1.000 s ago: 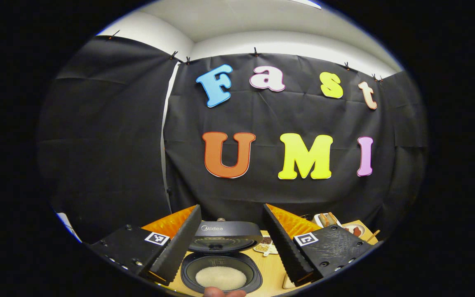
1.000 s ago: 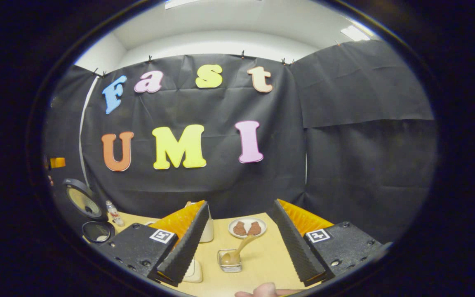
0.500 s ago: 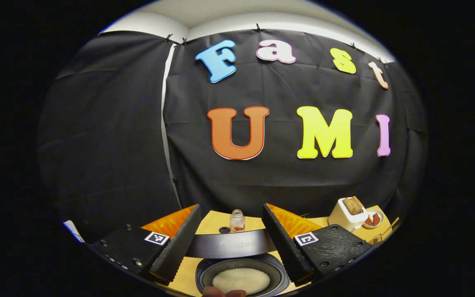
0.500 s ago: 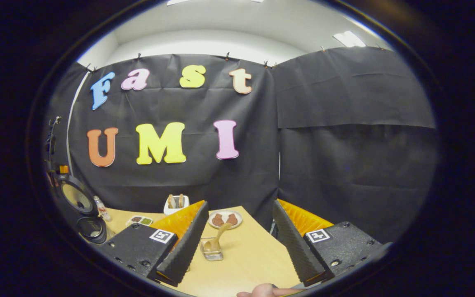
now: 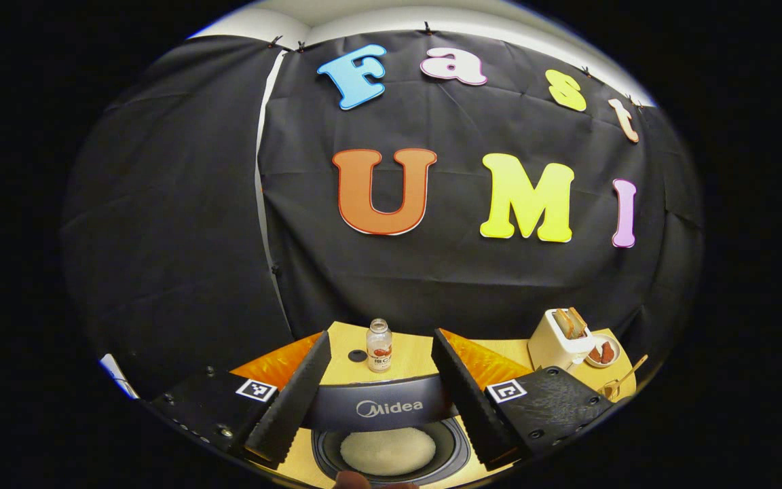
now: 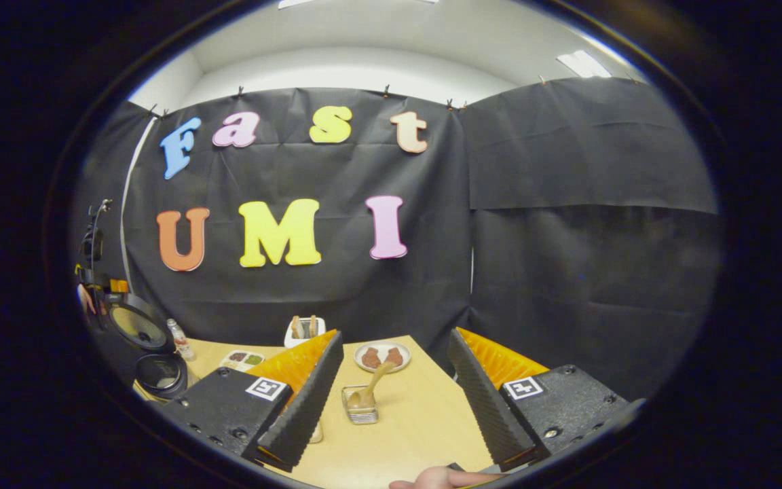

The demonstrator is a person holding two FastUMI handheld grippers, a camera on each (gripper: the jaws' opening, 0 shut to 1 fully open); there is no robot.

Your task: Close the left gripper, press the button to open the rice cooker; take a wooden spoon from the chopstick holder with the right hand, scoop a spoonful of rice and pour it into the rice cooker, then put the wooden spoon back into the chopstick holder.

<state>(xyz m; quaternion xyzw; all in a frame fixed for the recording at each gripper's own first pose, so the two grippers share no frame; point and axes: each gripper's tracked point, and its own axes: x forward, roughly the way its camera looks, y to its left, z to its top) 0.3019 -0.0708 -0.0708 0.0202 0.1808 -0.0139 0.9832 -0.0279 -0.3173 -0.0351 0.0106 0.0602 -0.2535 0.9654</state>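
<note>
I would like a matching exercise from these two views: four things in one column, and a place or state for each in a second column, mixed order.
Things:
1. rice cooker
2. wooden spoon
3. toaster
4. small bottle

Places or states:
A. holds bread slices in its slots
B. lid open, white rice inside
C. stands in the chopstick holder
D. on the table behind the cooker

Pairs: 1-B, 2-C, 3-A, 4-D

Rice cooker lid has dropped lower — bottle now shows behind it

Matt wooden table, seemingly smooth
</note>
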